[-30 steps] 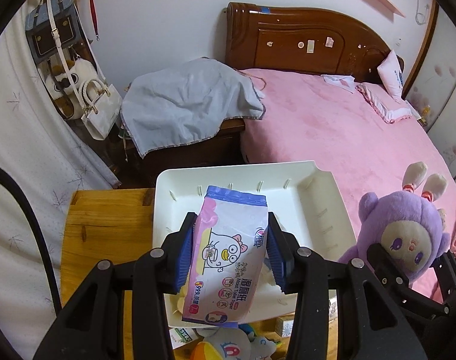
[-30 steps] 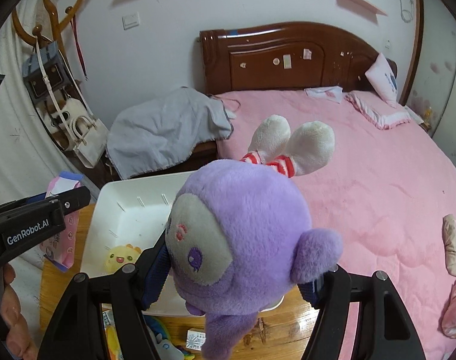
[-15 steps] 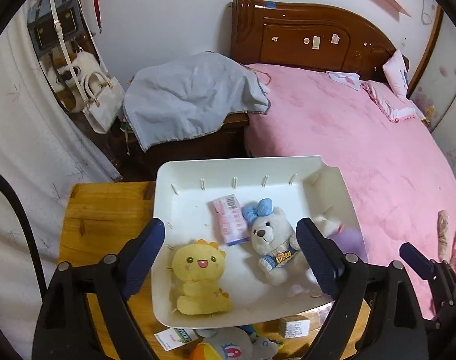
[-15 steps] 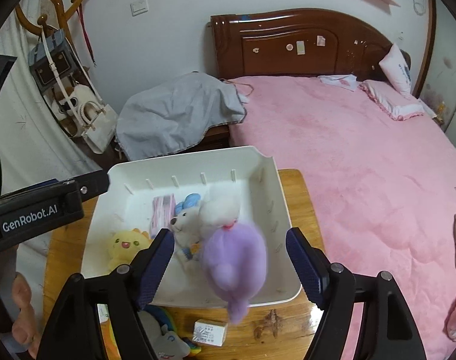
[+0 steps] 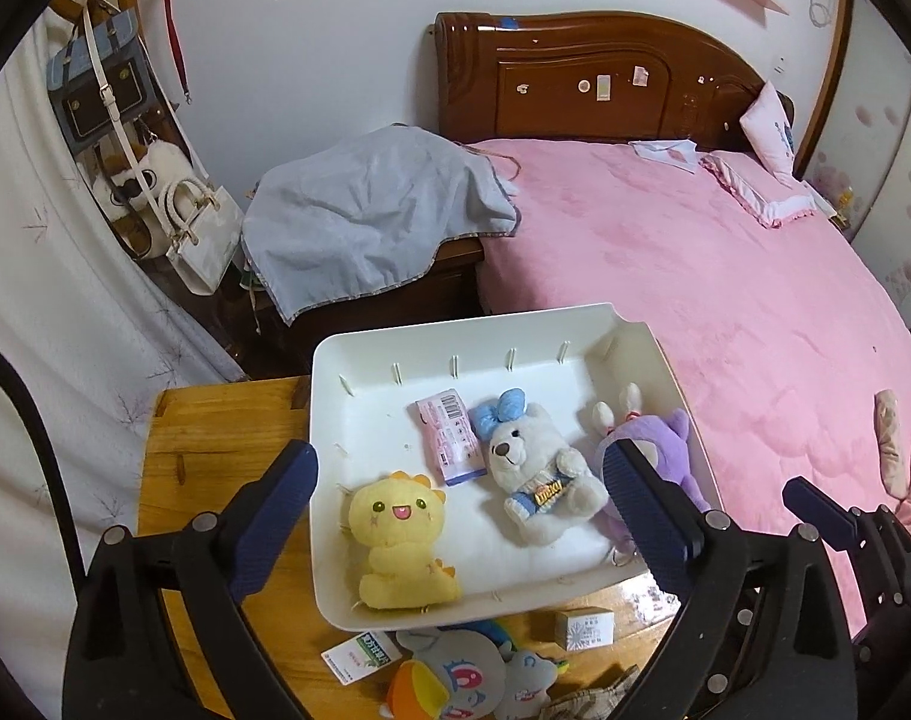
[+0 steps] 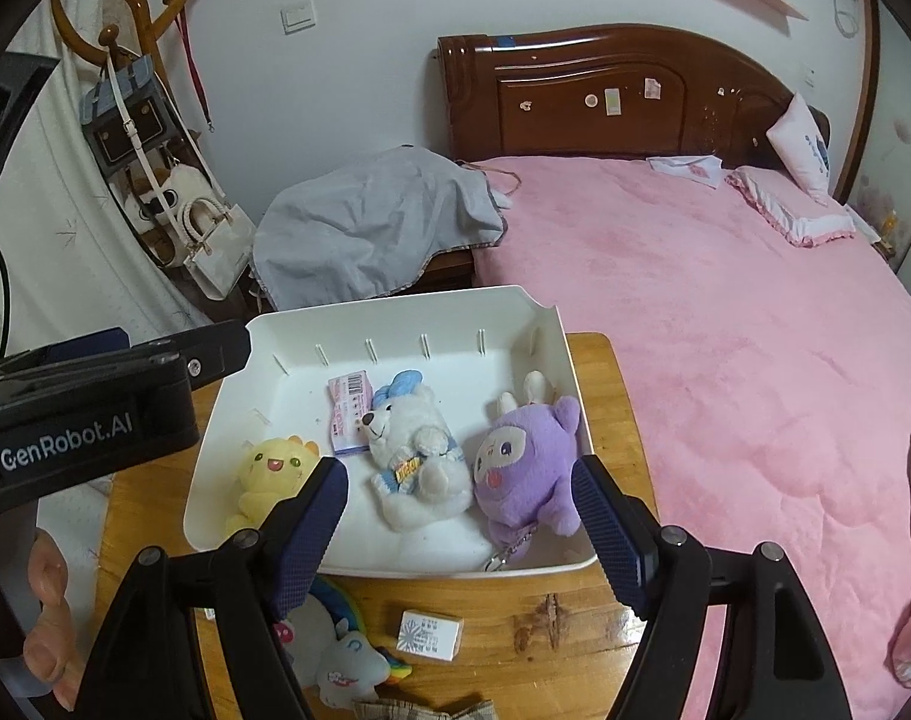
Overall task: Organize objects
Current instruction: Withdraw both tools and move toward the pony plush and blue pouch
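White tray (image 5: 335, 540) is filling up; leftovers sit nearer than it, on the wooden table (image 5: 215, 432) along the tray's front rim.

Near: grey-blue plush (image 6: 341, 654) with rainbow trim lies flat at the table's front edge, under the right gripper's (image 6: 458, 531) left finger (closer to the left gripper (image 5: 461, 510) in its own view, low centre). Small white box (image 6: 431, 634) is just right of it, long axis roughly parallel to the tray front, almost directly below the right gripper. A white-green card (image 5: 361, 656) sits left of the plush.

Both grippers are spread wide with nothing between the pads. Left jaws have just been opening, and the pink wipes pack (image 5: 449, 441) now lies in the tray, untouched.

Mid: in the tray, left to right, yellow plush (image 5: 398, 534), wipes pack behind it, white bear (image 5: 539, 480), purple bunny (image 6: 527, 462) against the right wall.

Far: pink bed (image 5: 725, 312), wooden headboard (image 5: 599, 78), grey cloth (image 5: 371, 216) over the nightstand.

My read: next pick is the box or grey plush; both lie below and behind the fingertips, so either gripper must pull back and dip. Right is nearer the box.
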Demonstrator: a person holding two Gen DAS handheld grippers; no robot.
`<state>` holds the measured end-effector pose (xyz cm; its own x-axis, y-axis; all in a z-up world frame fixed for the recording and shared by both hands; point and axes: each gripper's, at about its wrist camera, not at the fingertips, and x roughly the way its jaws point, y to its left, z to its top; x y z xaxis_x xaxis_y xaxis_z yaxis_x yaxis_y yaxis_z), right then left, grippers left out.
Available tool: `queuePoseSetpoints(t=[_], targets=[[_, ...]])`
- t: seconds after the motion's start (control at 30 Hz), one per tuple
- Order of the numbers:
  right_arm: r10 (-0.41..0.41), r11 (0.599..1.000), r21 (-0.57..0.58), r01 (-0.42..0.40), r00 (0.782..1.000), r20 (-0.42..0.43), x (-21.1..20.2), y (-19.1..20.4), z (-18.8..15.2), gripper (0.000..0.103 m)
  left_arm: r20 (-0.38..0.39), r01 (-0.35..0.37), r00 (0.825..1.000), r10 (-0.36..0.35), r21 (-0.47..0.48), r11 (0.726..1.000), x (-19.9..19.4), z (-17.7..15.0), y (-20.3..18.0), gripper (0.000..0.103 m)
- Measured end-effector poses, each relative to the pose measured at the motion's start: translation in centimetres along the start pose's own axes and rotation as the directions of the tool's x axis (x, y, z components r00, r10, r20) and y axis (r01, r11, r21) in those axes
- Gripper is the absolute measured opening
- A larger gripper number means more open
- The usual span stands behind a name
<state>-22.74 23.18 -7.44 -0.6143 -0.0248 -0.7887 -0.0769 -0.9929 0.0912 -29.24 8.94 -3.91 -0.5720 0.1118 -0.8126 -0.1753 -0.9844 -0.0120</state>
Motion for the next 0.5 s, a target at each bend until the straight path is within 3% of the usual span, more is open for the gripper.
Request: queuePoseSetpoints(t=[0.5], targets=[[0.002,1.0,-0.006,-0.002,1.0,0.016,-3.0,-0.2,-1.0,0.078,-0.036,-0.027,0.999,0.027,-0.019,0.999,-2.5,-0.5,0.1,0.099]])
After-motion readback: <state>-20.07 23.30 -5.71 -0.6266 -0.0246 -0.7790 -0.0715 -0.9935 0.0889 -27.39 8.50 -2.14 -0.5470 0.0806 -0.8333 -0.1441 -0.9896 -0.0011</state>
